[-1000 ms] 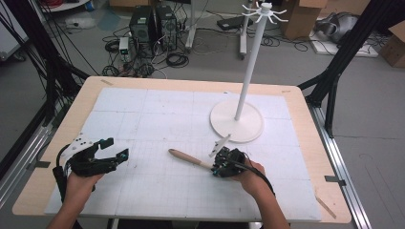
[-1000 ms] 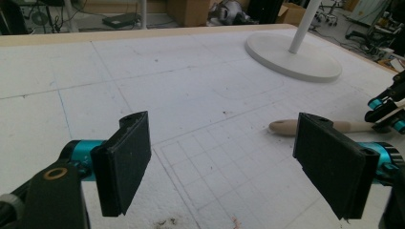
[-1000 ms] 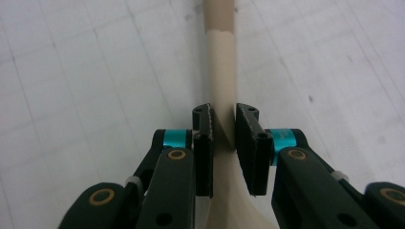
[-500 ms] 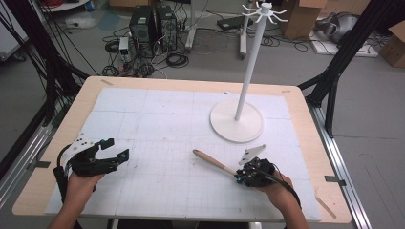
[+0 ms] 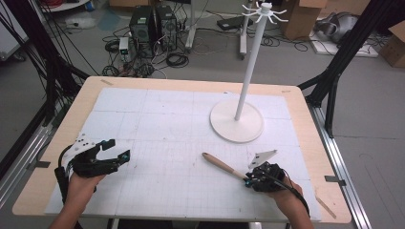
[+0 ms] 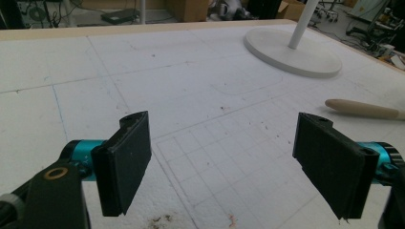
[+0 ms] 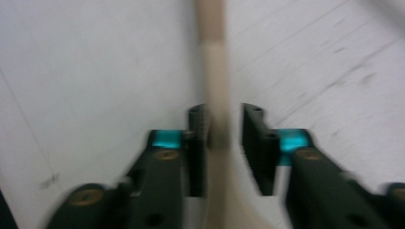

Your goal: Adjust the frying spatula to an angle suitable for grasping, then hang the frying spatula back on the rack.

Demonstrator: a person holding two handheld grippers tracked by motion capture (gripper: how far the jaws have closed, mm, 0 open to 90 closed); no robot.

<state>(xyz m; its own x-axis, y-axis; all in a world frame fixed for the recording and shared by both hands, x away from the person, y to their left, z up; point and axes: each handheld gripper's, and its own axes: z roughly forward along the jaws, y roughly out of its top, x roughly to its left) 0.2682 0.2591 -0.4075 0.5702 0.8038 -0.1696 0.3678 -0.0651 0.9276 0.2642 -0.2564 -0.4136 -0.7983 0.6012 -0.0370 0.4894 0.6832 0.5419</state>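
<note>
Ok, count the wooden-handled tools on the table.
1. The wooden-handled tool lies right of centre near the front edge, between the right gripper's just-opening jaws, handle pointing toward the table's middle.

wooden tool [image 7: 213,71] blurred, far end cut off

Two handheld grippers are seen, left gripper [image 5: 114,151] and right gripper [image 5: 248,181]. One wooden utensil [image 5: 220,166], one white hook stand [image 5: 237,123] and one table [image 5: 86,98] are counted.

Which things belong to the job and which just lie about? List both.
Job: wooden handle; right tool, whose jaws around it have just been opening.
Lying about: white stand; left tool, open; computer towers on the floor.
</note>
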